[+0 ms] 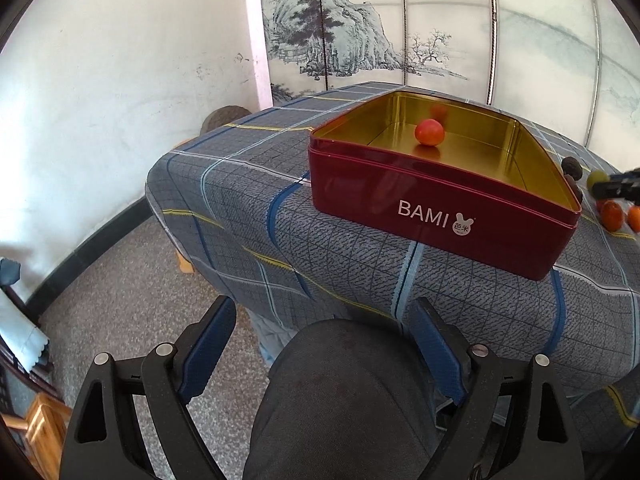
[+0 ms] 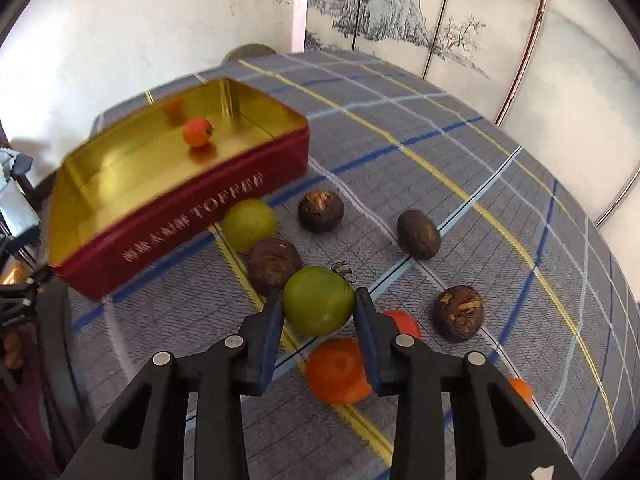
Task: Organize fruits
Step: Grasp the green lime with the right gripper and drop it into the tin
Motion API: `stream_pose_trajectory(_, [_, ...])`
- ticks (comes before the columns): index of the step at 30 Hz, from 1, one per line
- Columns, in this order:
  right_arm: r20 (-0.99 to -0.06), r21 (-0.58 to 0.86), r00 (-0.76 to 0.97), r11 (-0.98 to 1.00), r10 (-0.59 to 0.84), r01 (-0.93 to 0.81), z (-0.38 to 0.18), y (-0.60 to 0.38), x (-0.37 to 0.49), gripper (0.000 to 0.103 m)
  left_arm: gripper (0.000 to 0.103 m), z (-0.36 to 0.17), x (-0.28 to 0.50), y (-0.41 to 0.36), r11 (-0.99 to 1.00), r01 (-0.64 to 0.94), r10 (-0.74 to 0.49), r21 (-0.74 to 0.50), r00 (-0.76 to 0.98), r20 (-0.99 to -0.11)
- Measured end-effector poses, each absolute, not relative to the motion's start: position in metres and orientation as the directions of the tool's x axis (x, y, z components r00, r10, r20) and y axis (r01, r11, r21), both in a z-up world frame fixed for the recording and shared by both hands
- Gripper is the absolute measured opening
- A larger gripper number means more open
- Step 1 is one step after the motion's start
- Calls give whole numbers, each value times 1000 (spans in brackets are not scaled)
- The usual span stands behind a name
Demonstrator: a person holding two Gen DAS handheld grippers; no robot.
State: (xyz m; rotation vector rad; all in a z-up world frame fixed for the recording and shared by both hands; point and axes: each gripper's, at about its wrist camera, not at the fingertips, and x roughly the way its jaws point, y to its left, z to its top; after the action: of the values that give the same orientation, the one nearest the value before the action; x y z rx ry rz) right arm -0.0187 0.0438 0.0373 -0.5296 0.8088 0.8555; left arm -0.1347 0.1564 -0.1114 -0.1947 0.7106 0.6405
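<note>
Between the right gripper's (image 2: 319,309) blue pads, a round green fruit (image 2: 319,300) is clamped, hiding part of an orange fruit (image 2: 338,372). Only the left view shows the left gripper (image 1: 322,320) spread, empty, above a dark-trousered knee (image 1: 344,392). One small orange-red fruit (image 1: 429,132) lies inside the red, gold-lined tin (image 1: 432,216).

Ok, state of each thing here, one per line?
Right gripper: shut on green fruit, lifted.
Left gripper: open, empty.
Red tin: lidless, holding one orange-red fruit.
Second green fruit: on cloth beside tin.
Four brown fruits: loose on cloth.
</note>
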Motion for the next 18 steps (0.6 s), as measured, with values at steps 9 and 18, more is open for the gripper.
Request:
stream_pose_trajectory(9, [-751, 11, 272, 424, 602, -906, 81, 117, -44, 32, 92, -113, -135, 157, 790, -612, 481, 43, 573, -664])
stream_pose_trajectory(18, [-814, -40, 265, 405, 517, -914, 54, 204, -27, 32, 92, -117, -133, 159, 774, -629, 502, 71, 543, -673])
